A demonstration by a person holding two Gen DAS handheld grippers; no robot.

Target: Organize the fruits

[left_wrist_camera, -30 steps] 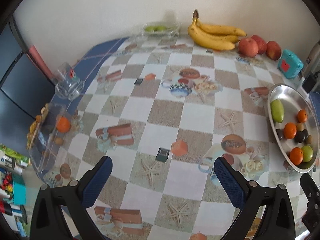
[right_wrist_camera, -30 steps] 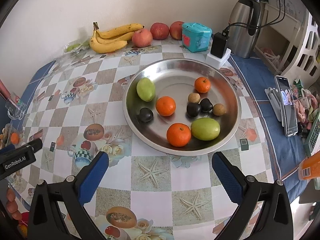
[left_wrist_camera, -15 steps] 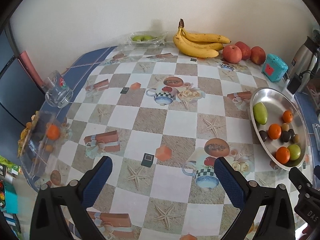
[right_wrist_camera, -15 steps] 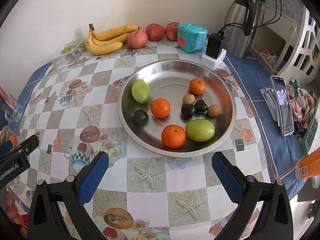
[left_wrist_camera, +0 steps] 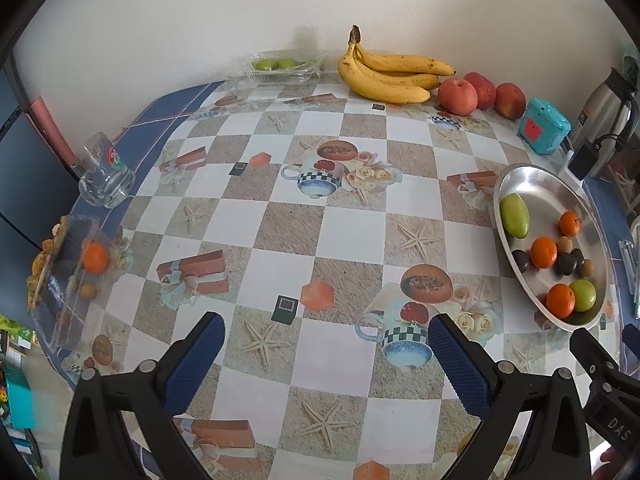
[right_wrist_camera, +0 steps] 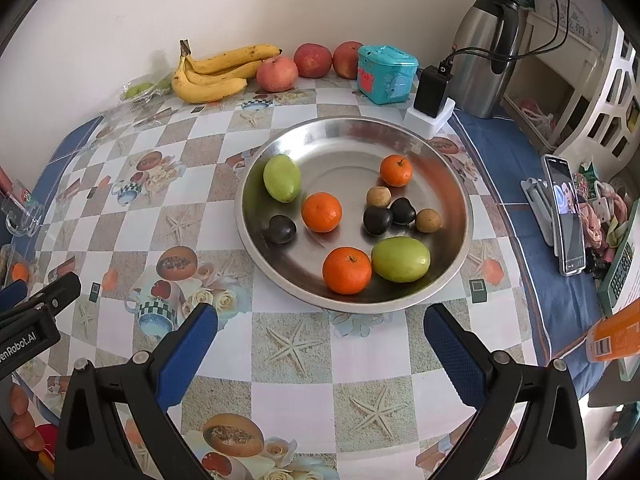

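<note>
The left gripper [left_wrist_camera: 325, 340] hangs wide open and empty above the patterned tablecloth [left_wrist_camera: 288, 220]. To its right, a metal plate [left_wrist_camera: 516, 176] holds oranges and green fruit. Bananas [left_wrist_camera: 390, 74] and apples [left_wrist_camera: 458, 97] sit by the wall; a glass [left_wrist_camera: 105, 172] stands at the left edge.

Both cameras look down and forward over the desk [left_wrist_camera: 320, 220] toward the wall. The left view sits farther left, catching the round silver metal dish [left_wrist_camera: 505, 188] at its right edge; the right view hangs close above that dish [right_wrist_camera: 256, 240]. Both share the yellow banana bunch [left_wrist_camera: 390, 74] [right_wrist_camera: 212, 76].
</note>
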